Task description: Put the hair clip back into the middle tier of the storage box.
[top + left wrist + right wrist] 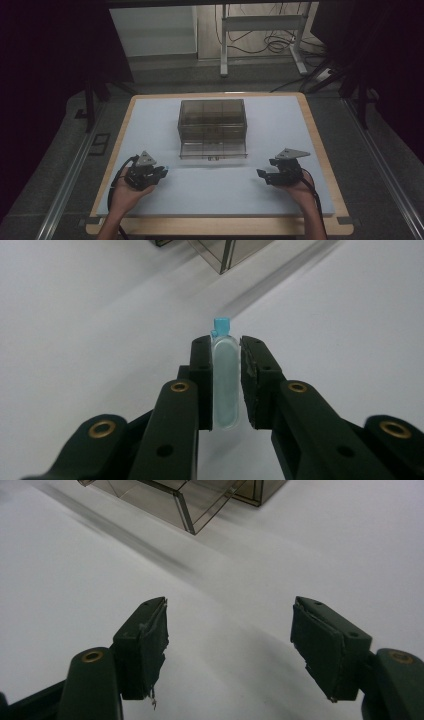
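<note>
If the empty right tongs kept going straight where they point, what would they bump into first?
Probably the pulled-out drawer of the smoky see-through plastic box. The open right tongs aim across bare white tabletop toward it, though how far off it sits is hard to judge.

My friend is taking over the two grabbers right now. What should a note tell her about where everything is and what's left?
Left gripper: shut on the small clear plastic vial with a blue cap, held just above the white table mat.
Right gripper: open, nothing between its jaws, at the mat's right front.
Smoky transparent plastic drawer box: mid-table, its bottom drawer pulled out toward the person.
Done: drawer open, vial picked up.
Left, probably: put the vial into the open drawer, then push it shut, perhaps with the free right gripper.
</note>
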